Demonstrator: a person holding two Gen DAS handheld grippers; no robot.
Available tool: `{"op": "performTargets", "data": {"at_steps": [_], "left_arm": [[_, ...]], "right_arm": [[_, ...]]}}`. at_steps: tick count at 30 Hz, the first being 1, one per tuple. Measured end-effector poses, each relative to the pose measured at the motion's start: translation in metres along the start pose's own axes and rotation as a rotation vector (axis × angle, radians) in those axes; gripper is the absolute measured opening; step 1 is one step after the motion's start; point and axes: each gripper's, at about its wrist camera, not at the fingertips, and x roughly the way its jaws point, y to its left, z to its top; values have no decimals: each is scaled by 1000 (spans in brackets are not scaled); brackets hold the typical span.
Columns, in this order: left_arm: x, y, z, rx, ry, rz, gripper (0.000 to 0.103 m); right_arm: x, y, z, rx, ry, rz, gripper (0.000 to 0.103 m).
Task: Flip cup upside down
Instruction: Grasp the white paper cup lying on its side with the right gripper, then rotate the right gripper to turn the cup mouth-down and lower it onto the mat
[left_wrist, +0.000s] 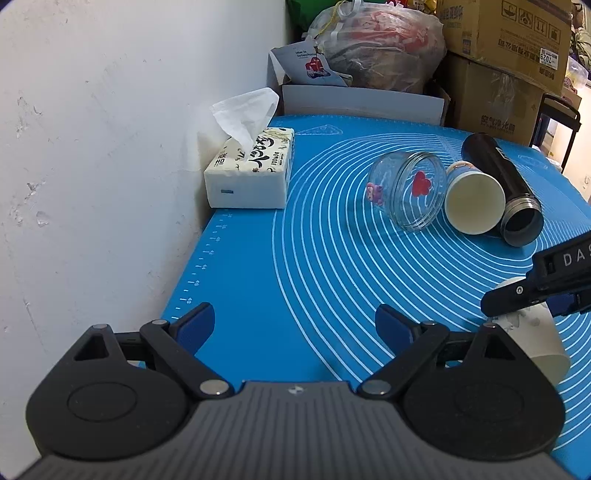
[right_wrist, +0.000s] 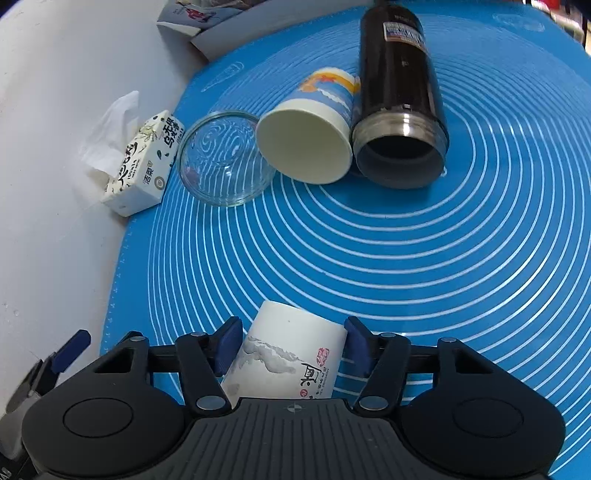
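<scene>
The right gripper (right_wrist: 291, 349) clamps the white cup (right_wrist: 291, 354), base pointing forward, rim hidden beneath it; the left gripper (left_wrist: 294, 326) stands apart.

Glass jar (right_wrist: 225, 158), paper cup (right_wrist: 314, 136), flask (right_wrist: 400, 107) lie side-by-side.

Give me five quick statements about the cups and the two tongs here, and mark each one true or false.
1. The right tongs grip a white paper cup. True.
2. The left tongs hold the glass jar. False: they are open and hold nothing.
3. The black flask stands upright. False: it lies on its side on the blue mat.
4. A blue-printed paper cup lies between jar and flask. True.
5. The tissue pack sits beside the wall. True.
</scene>
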Motion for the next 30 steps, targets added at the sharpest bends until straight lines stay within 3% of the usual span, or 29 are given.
{"op": "performTargets", "data": {"at_steps": [6, 11, 18, 30], "left_arm": [[-12, -9, 0, 16, -27, -1, 93], [-24, -18, -1, 25, -62, -4, 93], [-37, -32, -6, 32, -90, -2, 93], [-46, -48, -15, 49, -86, -15, 93]], "right_arm": [[-29, 4, -8, -103, -158, -16, 56], [-59, 7, -25, -289, -414, -163, 56], [-73, -9, -52, -475, -693, -275, 56], [-67, -51, -95, -600, -763, -285, 56]]}}
